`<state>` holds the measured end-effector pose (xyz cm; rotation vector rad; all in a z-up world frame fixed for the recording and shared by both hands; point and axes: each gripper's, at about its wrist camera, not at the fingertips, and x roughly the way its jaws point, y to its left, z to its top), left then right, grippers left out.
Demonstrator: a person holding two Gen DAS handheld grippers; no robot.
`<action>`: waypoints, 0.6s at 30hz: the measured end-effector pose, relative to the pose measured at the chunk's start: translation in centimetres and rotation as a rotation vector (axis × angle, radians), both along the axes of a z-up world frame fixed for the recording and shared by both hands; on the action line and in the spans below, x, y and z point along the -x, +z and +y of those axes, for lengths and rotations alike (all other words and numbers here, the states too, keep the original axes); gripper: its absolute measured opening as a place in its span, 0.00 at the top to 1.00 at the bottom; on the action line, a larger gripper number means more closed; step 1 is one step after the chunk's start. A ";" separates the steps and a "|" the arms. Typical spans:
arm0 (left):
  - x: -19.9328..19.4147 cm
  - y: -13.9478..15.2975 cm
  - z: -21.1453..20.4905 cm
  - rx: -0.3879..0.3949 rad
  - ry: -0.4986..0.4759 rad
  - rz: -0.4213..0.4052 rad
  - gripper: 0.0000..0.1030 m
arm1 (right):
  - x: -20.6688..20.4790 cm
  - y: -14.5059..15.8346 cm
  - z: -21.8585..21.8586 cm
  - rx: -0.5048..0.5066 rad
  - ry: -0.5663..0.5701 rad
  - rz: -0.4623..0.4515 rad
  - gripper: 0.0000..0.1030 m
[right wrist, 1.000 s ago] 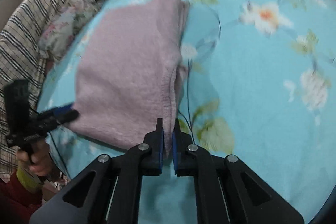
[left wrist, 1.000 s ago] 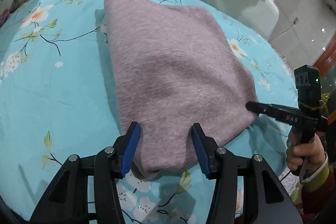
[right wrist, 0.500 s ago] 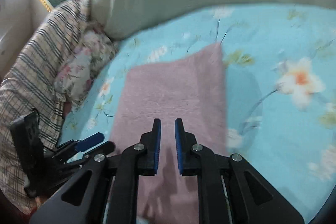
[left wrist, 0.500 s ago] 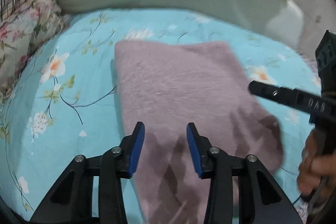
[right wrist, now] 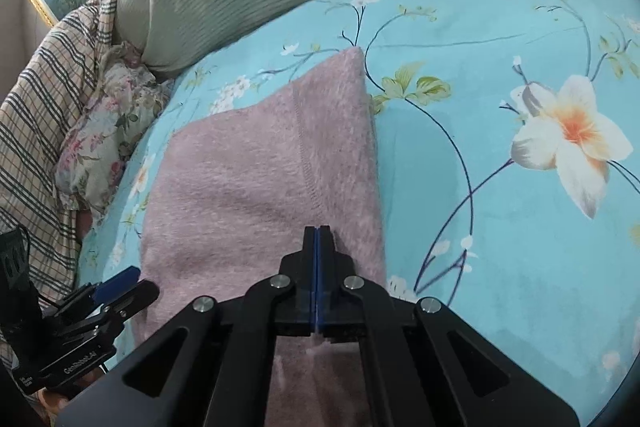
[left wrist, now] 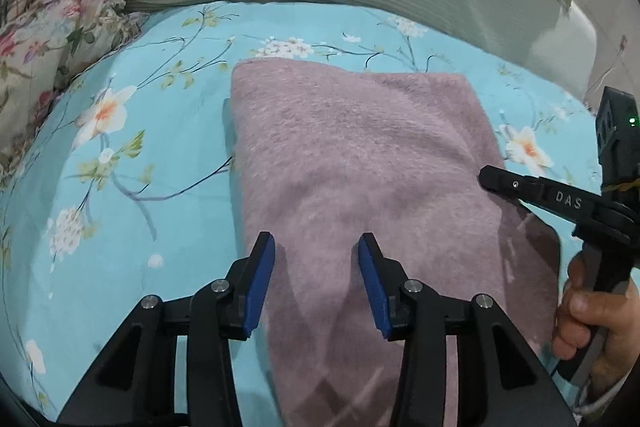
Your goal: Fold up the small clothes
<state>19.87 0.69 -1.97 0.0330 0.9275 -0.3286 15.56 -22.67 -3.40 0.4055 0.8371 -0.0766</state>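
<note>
The near end of the mauve garment runs under the left gripper and off the bottom edge, so its hem there cannot be seen. In the right wrist view, the right gripper covers the cloth beneath its 2 pressed-together pads; whether any fabric is pinched cannot be told. The hand is cut off at the frame's right edge.

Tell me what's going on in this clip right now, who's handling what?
A person holds a gripper in each hand over a folded mauve fleece garment lying on a turquoise floral bedsheet. The left gripper is open above the garment's near edge, gripping nothing. The right gripper is shut, its tips over the garment near the stitched seam; whether it pinches any fabric is unclear.
</note>
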 end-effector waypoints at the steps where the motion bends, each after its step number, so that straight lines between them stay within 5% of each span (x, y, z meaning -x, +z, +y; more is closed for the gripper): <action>1: 1.0 0.3 0.5 0.001 -0.005 -0.006 0.58 | 0.8 0.5 0.2 -0.006 0.006 -0.006 0.99; 6: 6.0 0.5 2.7 -0.007 0.008 0.009 0.60 | 6.5 1.9 3.8 0.022 0.113 -0.011 0.97; 11: 9.0 -2.5 3.4 -0.065 0.016 0.065 0.59 | 10.1 -2.0 5.4 0.218 0.102 0.128 0.97; 18: 8.7 -3.1 3.5 -0.066 0.041 0.089 0.56 | 10.5 -2.6 3.7 0.155 0.071 0.097 0.99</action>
